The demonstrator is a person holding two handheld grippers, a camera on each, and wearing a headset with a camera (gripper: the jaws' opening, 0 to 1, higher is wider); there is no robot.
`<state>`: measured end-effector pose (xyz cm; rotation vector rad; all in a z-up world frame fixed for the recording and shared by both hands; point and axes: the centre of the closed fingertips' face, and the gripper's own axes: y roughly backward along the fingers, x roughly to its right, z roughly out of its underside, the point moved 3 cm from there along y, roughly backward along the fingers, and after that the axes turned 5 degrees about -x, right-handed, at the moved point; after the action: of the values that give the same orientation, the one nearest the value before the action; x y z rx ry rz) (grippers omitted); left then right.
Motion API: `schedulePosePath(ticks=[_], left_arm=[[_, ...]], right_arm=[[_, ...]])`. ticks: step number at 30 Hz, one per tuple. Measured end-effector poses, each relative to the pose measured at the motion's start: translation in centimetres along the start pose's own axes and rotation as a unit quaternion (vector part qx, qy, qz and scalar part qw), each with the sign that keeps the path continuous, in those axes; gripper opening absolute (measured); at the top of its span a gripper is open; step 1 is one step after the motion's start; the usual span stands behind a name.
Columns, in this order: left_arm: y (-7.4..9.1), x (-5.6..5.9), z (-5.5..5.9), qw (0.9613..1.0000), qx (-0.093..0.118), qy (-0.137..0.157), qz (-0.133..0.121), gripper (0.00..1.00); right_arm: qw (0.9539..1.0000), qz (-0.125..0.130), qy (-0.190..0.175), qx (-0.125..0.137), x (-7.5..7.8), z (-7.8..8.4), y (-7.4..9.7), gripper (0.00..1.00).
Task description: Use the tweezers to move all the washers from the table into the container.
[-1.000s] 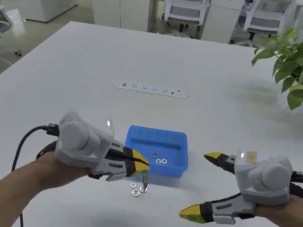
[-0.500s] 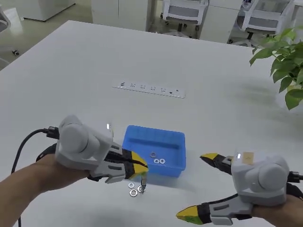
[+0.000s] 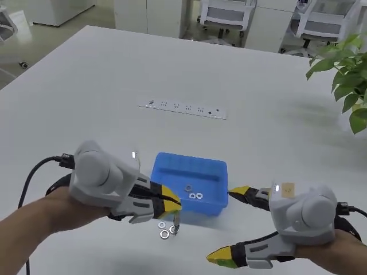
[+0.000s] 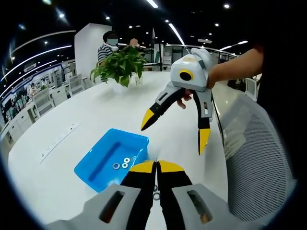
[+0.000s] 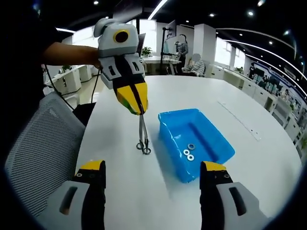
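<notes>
My left gripper is shut on thin metal tweezers that point down at a few loose washers on the white table, just in front of the blue container. In the right gripper view the tweezers hang from the left gripper, their tips at the table washers. Three washers lie inside the container. To the container's right, my right gripper is open and holds nothing. In the left gripper view it hangs above the table beyond the container.
A white power strip lies flat farther back on the table. A green plant stands at the right edge. Office chairs line the far side. A cable trails from the left gripper.
My right gripper has moved left, closer to the container's right side. The left gripper and tweezers stay over the table washers, almost still.
</notes>
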<state>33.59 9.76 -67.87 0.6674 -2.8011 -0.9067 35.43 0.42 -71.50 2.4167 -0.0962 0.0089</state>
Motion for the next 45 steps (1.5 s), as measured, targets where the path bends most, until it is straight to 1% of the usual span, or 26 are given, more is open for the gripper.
schedulePosePath(ticks=[5, 9, 15, 21, 25, 28, 30, 31, 38, 40, 43, 45], left_arm=[[-0.1, 0.1, 0.0, 1.0000, -0.003, -0.004, 0.005, 0.05], [-0.1, 0.1, 0.0, 0.9999, -0.005, -0.006, 0.007, 0.05], [0.0, 0.2, 0.1, 0.9999, -0.006, -0.001, 0.009, 0.05], [0.0, 0.2, 0.2, 0.9999, -0.005, 0.000, 0.009, 0.05], [-0.1, 0.3, 0.2, 0.9999, -0.006, -0.001, 0.009, 0.05], [-0.1, 0.3, 0.2, 0.9999, -0.006, 0.001, 0.011, 0.05], [-0.1, 0.3, 0.2, 0.9999, -0.006, 0.001, 0.014, 0.05], [-0.1, 0.3, 0.1, 0.9999, -0.006, 0.002, 0.014, 0.05], [-0.1, 0.1, 0.2, 0.9998, -0.009, 0.003, 0.016, 0.05], [-0.1, 0.2, 0.1, 0.9998, -0.009, 0.003, 0.017, 0.05], [-0.2, 0.2, 0.1, 0.9998, -0.009, 0.003, 0.020, 0.05], [-0.2, 0.2, 0.1, 0.9997, -0.010, 0.002, 0.020, 0.05]], right_arm=[[0.9994, -0.017, 0.029, -0.003, -0.1, -0.6, -0.7, 0.73], [0.9981, -0.034, 0.051, -0.006, -0.3, -0.8, -1.4, 0.65], [0.9951, -0.061, 0.076, -0.014, -1.0, -1.0, -2.6, 0.56], [0.9925, -0.080, 0.091, -0.018, -1.3, -1.3, -3.5, 0.50], [0.9897, -0.095, 0.105, -0.023, -1.5, -1.5, -4.2, 0.45], [0.9877, -0.101, 0.116, -0.026, -1.4, -1.8, -4.6, 0.41], [0.9862, -0.108, 0.122, -0.030, -1.4, -2.0, -4.9, 0.36], [0.9850, -0.113, 0.127, -0.031, -1.5, -2.1, -5.1, 0.33], [0.9777, -0.133, 0.156, -0.046, -1.7, -2.3, -6.3, 0.28], [0.9751, -0.137, 0.167, -0.049, -1.8, -2.4, -6.5, 0.25], [0.9732, -0.141, 0.174, -0.051, -1.8, -2.4, -6.9, 0.21], [0.9708, -0.146, 0.182, -0.057, -1.9, -2.4, -7.1, 0.19]])
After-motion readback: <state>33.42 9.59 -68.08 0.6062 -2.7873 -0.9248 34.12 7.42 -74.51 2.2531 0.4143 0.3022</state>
